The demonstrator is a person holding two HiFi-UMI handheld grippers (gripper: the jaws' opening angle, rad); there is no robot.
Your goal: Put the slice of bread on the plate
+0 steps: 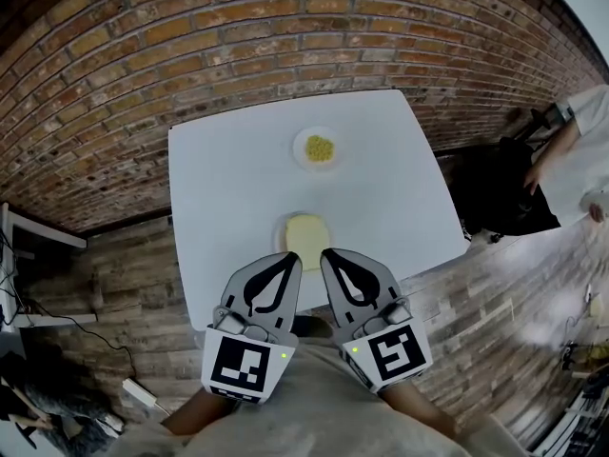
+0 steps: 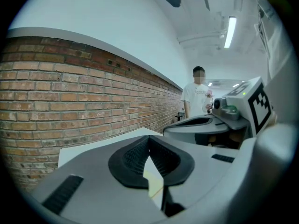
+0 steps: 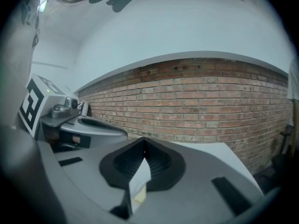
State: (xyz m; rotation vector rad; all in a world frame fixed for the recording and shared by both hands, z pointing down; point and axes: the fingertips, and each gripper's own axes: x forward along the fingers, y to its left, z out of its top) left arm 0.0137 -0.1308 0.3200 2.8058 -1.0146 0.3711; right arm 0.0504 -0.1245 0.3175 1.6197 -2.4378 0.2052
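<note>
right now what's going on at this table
A person holds a tool in each hand at the near edge of the white table. The left tool and right tool are both shut and empty, with their tips by the slice of bread, which seems to lie on a pale plate. Farther back, a small plate holds yellow bits.

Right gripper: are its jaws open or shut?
Shut. In its own view the right gripper has its jaw tips meeting, with nothing clamped between them; the bread lies beyond them.
</note>
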